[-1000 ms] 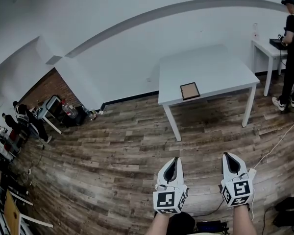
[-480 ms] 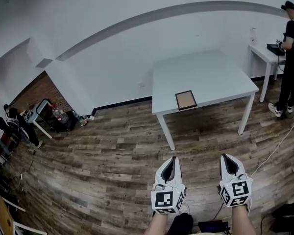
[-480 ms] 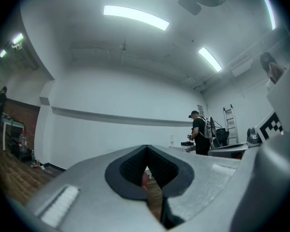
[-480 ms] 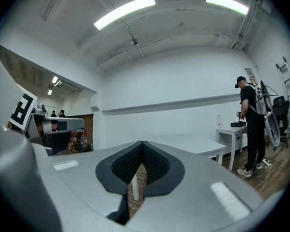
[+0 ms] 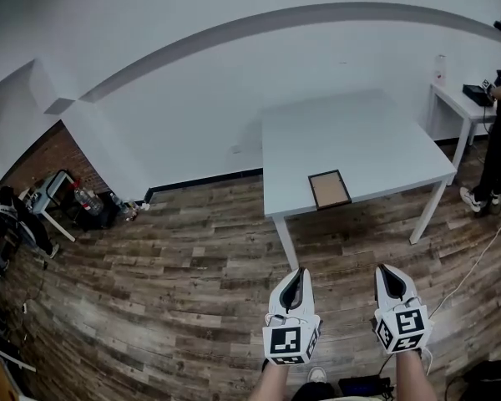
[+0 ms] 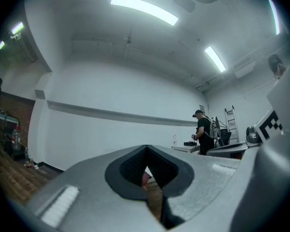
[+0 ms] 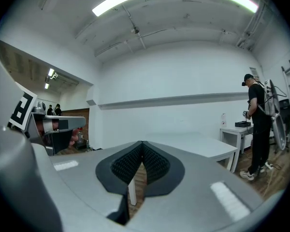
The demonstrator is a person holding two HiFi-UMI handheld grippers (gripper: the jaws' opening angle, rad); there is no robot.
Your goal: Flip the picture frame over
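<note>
Distance explains the empty tools: left gripper (image 5: 296, 274) and right gripper (image 5: 387, 271), both clenched on nothing, are well short of the table (image 5: 363, 128), where the picture frame (image 5: 329, 190) lies flat near the front edge.

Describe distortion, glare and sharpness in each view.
Head view: fisheye bows the wall stripe into an arc; even light, the dark-rimmed brown picture frame on the pale grey table is sharp. Left gripper view: black round vignette, glaring ceiling strip lights. Right gripper view: same vignette and glare.
</note>
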